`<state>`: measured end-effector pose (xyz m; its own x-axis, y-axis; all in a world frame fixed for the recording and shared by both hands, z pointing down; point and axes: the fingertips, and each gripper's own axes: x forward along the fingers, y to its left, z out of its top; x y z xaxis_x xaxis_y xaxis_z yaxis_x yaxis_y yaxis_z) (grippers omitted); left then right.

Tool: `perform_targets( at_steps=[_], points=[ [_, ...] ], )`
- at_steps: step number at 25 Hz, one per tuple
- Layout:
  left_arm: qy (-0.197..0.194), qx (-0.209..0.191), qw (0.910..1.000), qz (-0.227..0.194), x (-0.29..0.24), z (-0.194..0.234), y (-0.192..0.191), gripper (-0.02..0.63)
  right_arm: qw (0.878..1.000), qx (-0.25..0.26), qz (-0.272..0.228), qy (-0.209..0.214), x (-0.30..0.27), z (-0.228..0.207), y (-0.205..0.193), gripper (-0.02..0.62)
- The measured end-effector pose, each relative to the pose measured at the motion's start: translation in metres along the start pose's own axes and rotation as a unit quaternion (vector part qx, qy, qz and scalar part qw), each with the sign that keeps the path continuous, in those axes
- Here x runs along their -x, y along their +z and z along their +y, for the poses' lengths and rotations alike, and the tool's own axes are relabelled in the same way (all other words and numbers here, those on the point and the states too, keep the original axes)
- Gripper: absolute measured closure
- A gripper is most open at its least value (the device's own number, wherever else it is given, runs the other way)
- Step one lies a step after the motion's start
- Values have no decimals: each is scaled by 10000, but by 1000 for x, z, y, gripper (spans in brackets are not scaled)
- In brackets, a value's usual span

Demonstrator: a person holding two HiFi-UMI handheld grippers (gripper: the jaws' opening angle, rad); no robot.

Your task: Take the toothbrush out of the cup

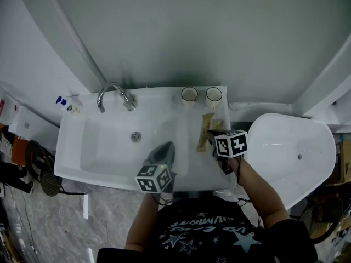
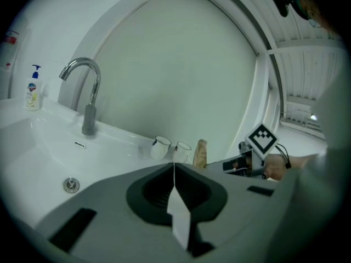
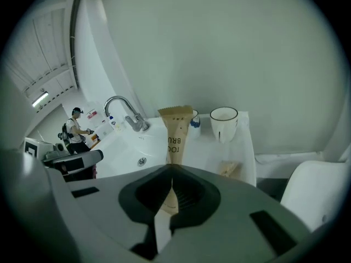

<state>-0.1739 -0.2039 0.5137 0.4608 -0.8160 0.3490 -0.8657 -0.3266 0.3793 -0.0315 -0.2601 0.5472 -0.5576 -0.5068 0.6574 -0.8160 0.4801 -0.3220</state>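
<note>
Two white cups stand at the back of the sink counter. My right gripper is shut on the lower end of a toothbrush in a brown paper sleeve. It holds the toothbrush sleeve in front of the cups, and the sleeve partly hides the left cup. The right cup looks empty. My left gripper hangs over the basin's front right part, jaws shut with nothing between them. A small brown paper scrap lies on the counter.
A chrome tap and a drain belong to the basin. A soap bottle stands at the far left corner. A white tub sits right of the counter. Shoes lie on the floor at left.
</note>
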Motion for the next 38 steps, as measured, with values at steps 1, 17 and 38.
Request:
perform_targets(
  at_steps=[1,17,38],
  points=[
    [10,15,10000,4,1,1,-1,588,9999,-82,80,-23,-4,-1,-6,578],
    [27,193,9995,255,2,35,-14,588,9930,-628,721,-700,-64,-22,-51,578],
    [-708,-38,9944,781,-2,41,-39,588,9850,-136,-900,-1467,-1,-8,-25,505]
  ],
)
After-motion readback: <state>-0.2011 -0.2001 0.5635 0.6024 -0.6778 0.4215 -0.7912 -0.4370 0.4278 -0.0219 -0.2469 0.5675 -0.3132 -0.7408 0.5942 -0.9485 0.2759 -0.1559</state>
